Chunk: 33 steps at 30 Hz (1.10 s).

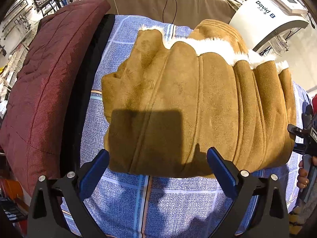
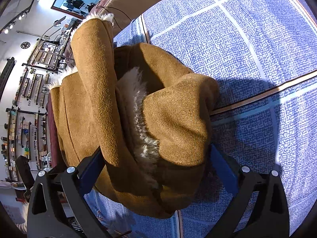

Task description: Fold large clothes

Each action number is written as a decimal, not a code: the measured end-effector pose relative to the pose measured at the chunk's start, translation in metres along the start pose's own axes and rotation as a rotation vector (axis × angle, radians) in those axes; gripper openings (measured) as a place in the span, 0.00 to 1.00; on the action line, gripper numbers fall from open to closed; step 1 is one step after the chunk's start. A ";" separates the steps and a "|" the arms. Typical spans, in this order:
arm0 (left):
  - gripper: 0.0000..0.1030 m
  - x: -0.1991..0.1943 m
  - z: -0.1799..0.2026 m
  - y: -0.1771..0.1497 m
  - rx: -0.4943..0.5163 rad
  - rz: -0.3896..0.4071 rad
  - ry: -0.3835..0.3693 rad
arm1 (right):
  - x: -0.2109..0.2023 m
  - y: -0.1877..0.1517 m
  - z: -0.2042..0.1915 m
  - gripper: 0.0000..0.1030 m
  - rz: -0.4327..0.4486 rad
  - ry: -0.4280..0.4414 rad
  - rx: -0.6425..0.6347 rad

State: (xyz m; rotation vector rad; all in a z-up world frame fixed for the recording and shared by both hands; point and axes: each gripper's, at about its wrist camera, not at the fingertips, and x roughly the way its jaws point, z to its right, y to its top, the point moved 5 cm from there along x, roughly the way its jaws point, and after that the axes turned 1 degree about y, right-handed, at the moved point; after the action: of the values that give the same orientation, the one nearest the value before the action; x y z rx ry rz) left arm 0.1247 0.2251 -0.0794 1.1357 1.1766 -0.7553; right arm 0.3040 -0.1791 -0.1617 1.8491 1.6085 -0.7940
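A tan suede coat [image 1: 188, 103] with white fleece lining lies folded in a thick bundle on a blue patterned bedsheet [image 1: 158, 198]. My left gripper [image 1: 157, 158] is open, its blue pads at the coat's near edge, holding nothing. My right gripper [image 1: 305, 142] shows at the right edge of the left wrist view, beside the coat's right end. In the right wrist view the right gripper [image 2: 156, 158] stands open with the coat's bunched end [image 2: 158, 119] between its fingers; the jaws do not pinch it. The fleece trim [image 2: 138, 103] shows in the fold.
A maroon quilt [image 1: 49, 89] lies along the left of the sheet, with a black strip beside it. A brown mattress [image 1: 158, 2] with a black cable lies behind. A white machine [image 1: 267, 13] stands at the far right. Shelves [image 2: 29, 99] line the wall.
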 end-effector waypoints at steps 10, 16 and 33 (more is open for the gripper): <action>0.94 0.002 -0.008 -0.001 -0.032 -0.020 -0.006 | 0.014 0.008 0.004 0.96 -0.067 0.080 -0.032; 0.94 0.004 -0.012 -0.003 -0.036 -0.028 -0.001 | 0.027 0.021 0.005 0.96 -0.092 0.126 -0.064; 0.94 0.002 -0.059 0.022 -0.140 -0.048 -0.218 | 0.054 0.015 0.007 0.91 -0.048 0.204 0.100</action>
State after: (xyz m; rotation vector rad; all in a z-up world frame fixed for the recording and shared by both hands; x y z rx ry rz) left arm 0.1272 0.2875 -0.0748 0.8891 1.0584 -0.7995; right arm 0.3241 -0.1505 -0.2059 2.0249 1.7734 -0.7382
